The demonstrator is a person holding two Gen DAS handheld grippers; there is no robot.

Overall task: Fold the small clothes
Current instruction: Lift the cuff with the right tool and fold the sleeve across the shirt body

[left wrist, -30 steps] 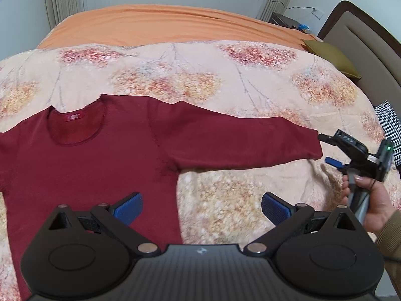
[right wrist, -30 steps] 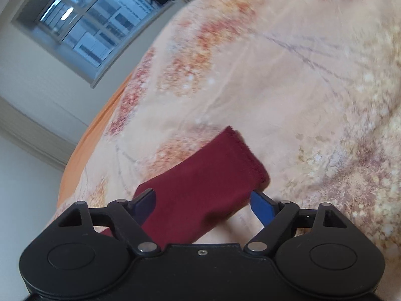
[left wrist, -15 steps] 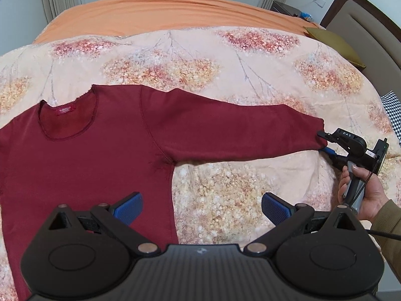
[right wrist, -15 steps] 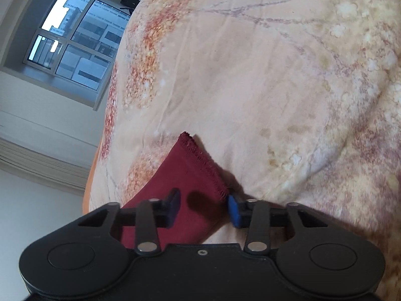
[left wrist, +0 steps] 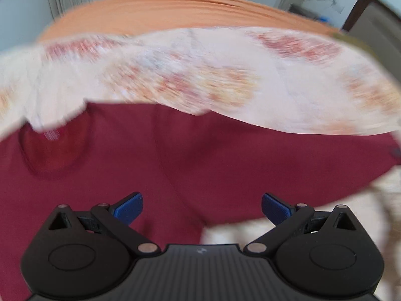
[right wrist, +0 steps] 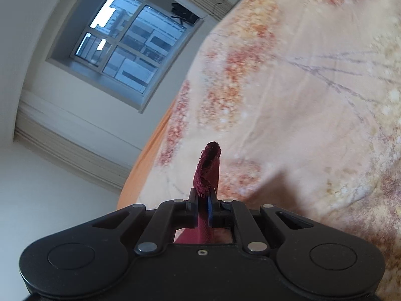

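A: Right hand-held gripper (right wrist: 202,207) status?
B: Clamped on the cuff of the sleeve (right wrist: 209,173). Blue pads pressed flat on the fabric, frayed cuff end sticks up past the fingertips, rest of the sleeve runs back under the body of the tool.
A: Beyond it?
B: Floral duvet (right wrist: 313,87) just ahead and to its right, orange sheet (right wrist: 145,165) further out to its left, then wall and window (right wrist: 130,47) farthest.
A: Left hand-held gripper (left wrist: 202,208)?
B: Spread wide, nothing between the fingers. Frame is motion-blurred.
A: Where's the garment relative to it?
B: Dark red sweater (left wrist: 175,155) lies directly in front of and below the fingers, on the bed. Neckline (left wrist: 54,150) ahead to its left, sleeve running off to its right edge of view. Past that the floral duvet, then the orange sheet, curtain at the far wall.
A: Contact with the sweater?
B: Can't tell, too blurred.
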